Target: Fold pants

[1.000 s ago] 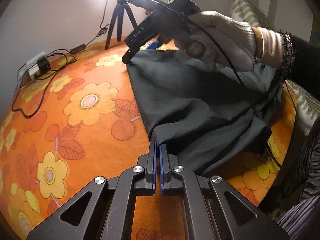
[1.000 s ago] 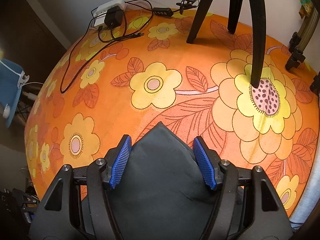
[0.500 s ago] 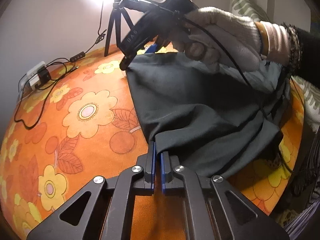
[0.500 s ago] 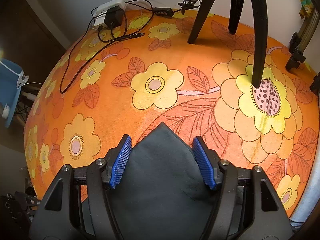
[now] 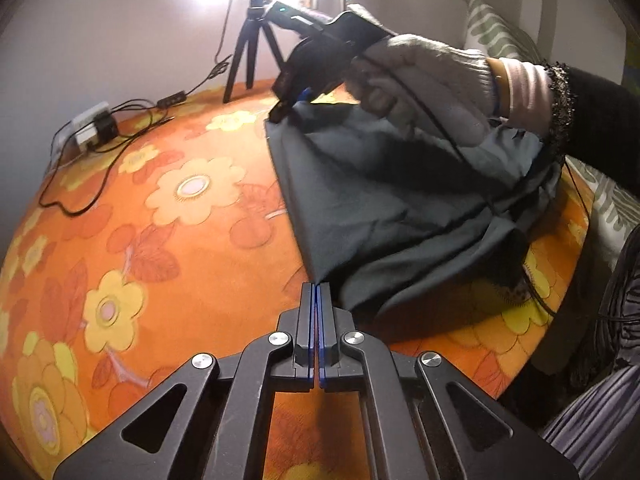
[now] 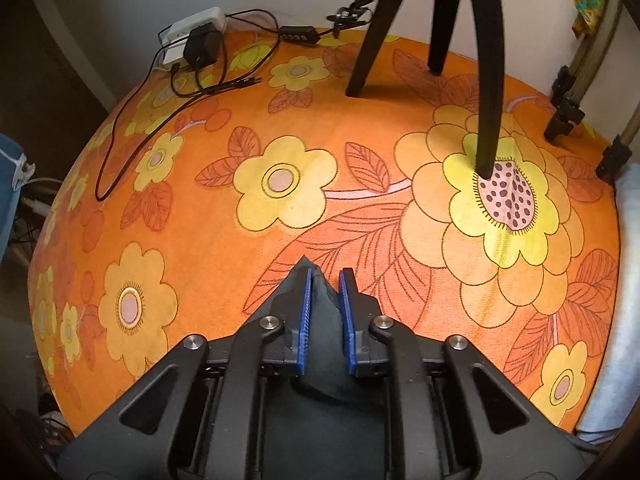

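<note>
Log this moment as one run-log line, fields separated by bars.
step: gripping pants corners | left hand-held gripper: shut on pants edge | right hand-held gripper: jaws just closing on pants corner | surface: orange floral cloth

Landmark: tripod [image 6: 440,32], standing on the orange flowered cloth [image 6: 280,140] by the back wall. Its three legs are blocking passage there, the nearest leg [image 6: 486,80] reaching furthest out onto the cloth. Left of the tripod, cables [image 6: 168,96] and a white power strip [image 6: 196,26] with a black adapter are cluttering the back corner, one loop trailing forward. Right of the tripod, stand feet [image 6: 564,116] are crowding the edge. In front of the tripod, toward the camera and leftward, bare cloth is lying open, giving wide room. Dark pants [image 5: 380,208] are covering the side below the tripod's right, with a gloved hand [image 5: 424,84] and its cord hanging over them.
</note>
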